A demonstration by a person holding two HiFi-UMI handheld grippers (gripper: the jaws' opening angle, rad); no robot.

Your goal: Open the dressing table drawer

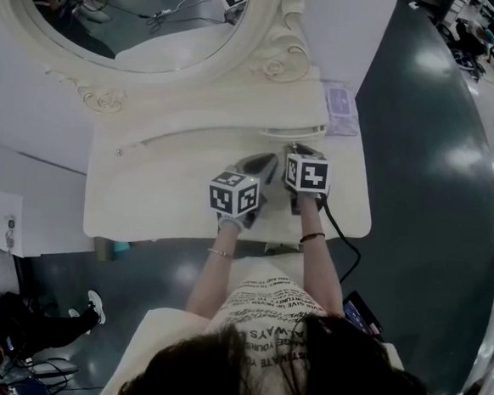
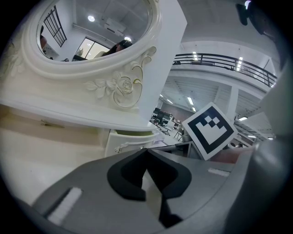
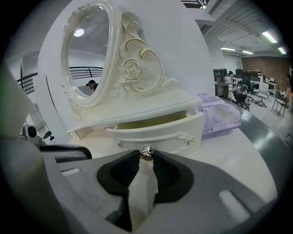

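The cream dressing table (image 1: 158,196) carries an oval mirror (image 1: 134,13) and a small curved drawer (image 3: 158,130) under its shelf, and the drawer stands pulled out a little. My right gripper (image 3: 146,157) is in front of the drawer, its jaw tips closed on the drawer's small metal knob (image 3: 146,153). In the head view the right gripper (image 1: 297,151) reaches to the drawer front (image 1: 293,133). My left gripper (image 2: 146,155) rests beside it to the left, its jaws meeting with nothing between them. The drawer (image 2: 130,139) shows ahead of it.
A purple tissue pack (image 3: 219,114) lies on the table right of the drawer, near the table's right edge (image 1: 363,189). A black cable (image 1: 346,243) hangs off the front edge. A person sits on a cream chair (image 1: 156,330) at the table; dark floor surrounds it.
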